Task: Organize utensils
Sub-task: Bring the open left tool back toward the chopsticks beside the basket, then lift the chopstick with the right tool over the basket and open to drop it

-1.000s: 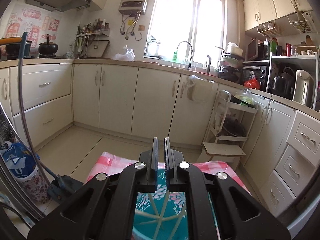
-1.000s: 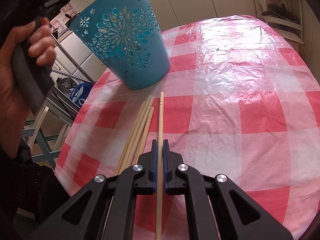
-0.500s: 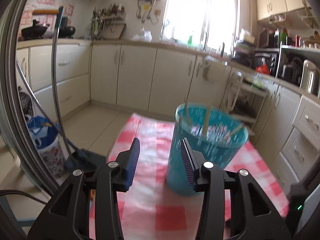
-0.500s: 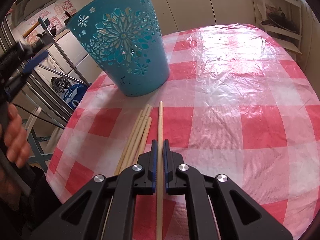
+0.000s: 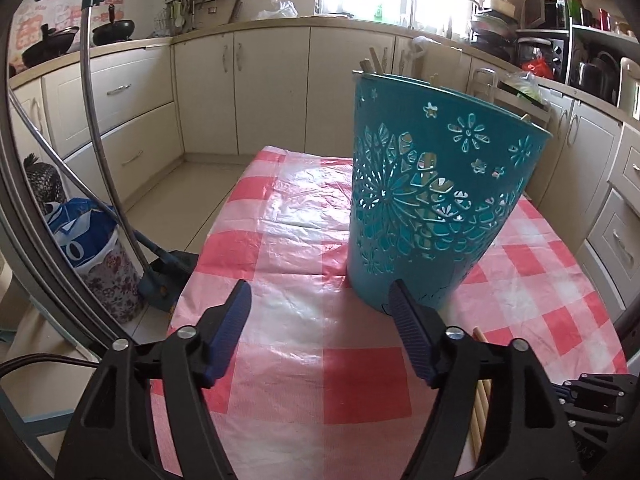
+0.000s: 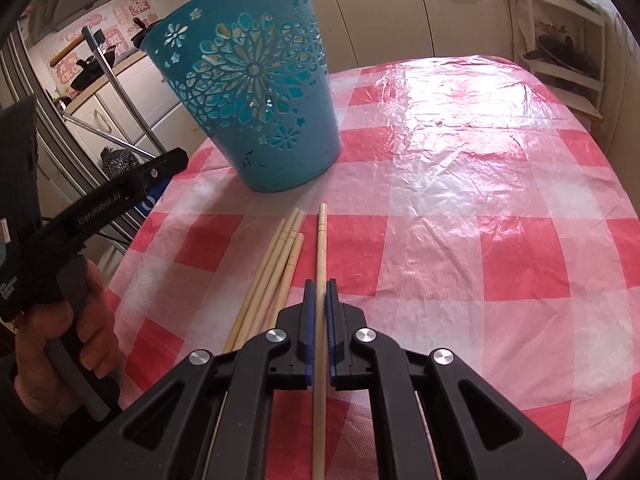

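A teal cut-out basket (image 5: 432, 200) stands upright on the red-and-white checked table (image 5: 288, 380), with a few chopstick ends showing above its rim. It also shows in the right wrist view (image 6: 260, 108). My left gripper (image 5: 320, 292) is open and empty, low over the table just in front of the basket's left side. My right gripper (image 6: 319, 286) is shut on one wooden chopstick (image 6: 321, 240) that points toward the basket. A bundle of loose chopsticks (image 6: 272, 272) lies on the table just left of it.
The table's left edge drops to the floor, where a bag-lined bin (image 5: 92, 248) and a mop (image 5: 164, 268) stand. Kitchen cabinets (image 5: 260, 80) run behind. The left gripper's body and the hand holding it (image 6: 76, 280) sit left of the chopsticks.
My left gripper opened from shut and came down and back from above the basket to table level before it. My right gripper keeps its hold on the chopstick, nearly still.
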`<state>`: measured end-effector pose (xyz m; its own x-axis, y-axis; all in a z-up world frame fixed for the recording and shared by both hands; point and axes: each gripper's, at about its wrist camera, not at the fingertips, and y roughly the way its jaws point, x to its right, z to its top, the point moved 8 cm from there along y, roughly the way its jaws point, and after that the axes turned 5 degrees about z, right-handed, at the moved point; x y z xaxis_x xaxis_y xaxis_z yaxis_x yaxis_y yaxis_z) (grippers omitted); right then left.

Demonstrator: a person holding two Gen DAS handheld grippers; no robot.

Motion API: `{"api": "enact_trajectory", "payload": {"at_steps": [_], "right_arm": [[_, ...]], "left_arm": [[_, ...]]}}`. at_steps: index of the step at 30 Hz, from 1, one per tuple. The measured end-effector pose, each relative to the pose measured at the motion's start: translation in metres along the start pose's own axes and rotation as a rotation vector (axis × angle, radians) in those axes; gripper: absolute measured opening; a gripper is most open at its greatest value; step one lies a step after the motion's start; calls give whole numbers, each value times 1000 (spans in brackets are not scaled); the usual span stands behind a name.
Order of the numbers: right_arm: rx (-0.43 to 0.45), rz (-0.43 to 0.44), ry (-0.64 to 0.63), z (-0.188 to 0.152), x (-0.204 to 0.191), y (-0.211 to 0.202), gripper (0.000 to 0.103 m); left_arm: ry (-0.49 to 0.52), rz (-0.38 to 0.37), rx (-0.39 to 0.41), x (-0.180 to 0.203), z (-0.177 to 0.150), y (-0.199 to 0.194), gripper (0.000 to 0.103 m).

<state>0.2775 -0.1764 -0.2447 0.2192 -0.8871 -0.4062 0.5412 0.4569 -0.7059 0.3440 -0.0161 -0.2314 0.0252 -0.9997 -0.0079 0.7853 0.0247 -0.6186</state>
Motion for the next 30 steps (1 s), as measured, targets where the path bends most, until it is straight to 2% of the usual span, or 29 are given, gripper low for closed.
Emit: {"api": "enact_trajectory", "payload": {"at_steps": [4,15,23,30], "right_arm": [[9,37,49,0,5,-3,6],[98,147,116,13,4,-23,6],[164,223,168,23,10,-42,6],[260,306,183,39,4,-73,6]], "left_arm": [[9,24,-30,-1,-2,7,84],[25,52,-130,0,-10,26,89],[5,47,-277,-3,-25,51,90],[38,43,-286,6,-28,51,93]]}}
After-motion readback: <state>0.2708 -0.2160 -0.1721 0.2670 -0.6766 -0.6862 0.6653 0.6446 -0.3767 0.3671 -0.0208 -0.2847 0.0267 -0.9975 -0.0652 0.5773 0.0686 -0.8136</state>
